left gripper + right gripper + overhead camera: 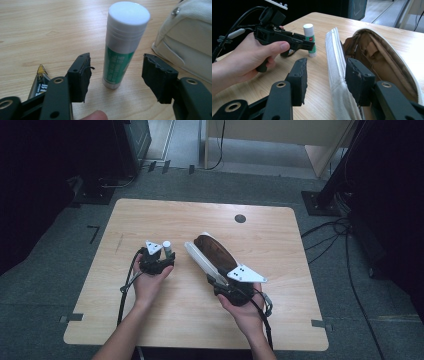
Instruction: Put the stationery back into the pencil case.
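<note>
A glue stick (124, 43) stands upright on the wooden counter (150, 215), white cap up, green label below. The left claw (117, 75) reaches around it: the stick sits between the 2 black jaws, nearer the left one, with a gap visible on both sides, so the pads do not press on it and the claw is released. A fingertip (96, 115) shows at the bottom edge of the left gripper view, and a small yellow-and-black wrapper (38, 82) lies flat on the counter behind the left jaw.

From above, the left claw (167, 256) is held in the left hand (147, 282) left of centre on the counter, with the glue stick (166, 246) just at its tip. Just to the right lies a pouch (215, 252), white outside and brown inside, open and stretched diagonally.

The right claw (325, 75), held in the right hand (245, 310), straddles the pouch's near white rim (334, 75). The rim runs between the 2 jaws and lies against the right one, while a gap to the left one is clear; whether it is pinched cannot be told. The pouch's brown lining (377, 57) gapes open beside the right jaw. In that view the left hand (244, 60) and its claw (308, 46) sit farther off, with the glue stick (310, 40) at the tip.
</note>
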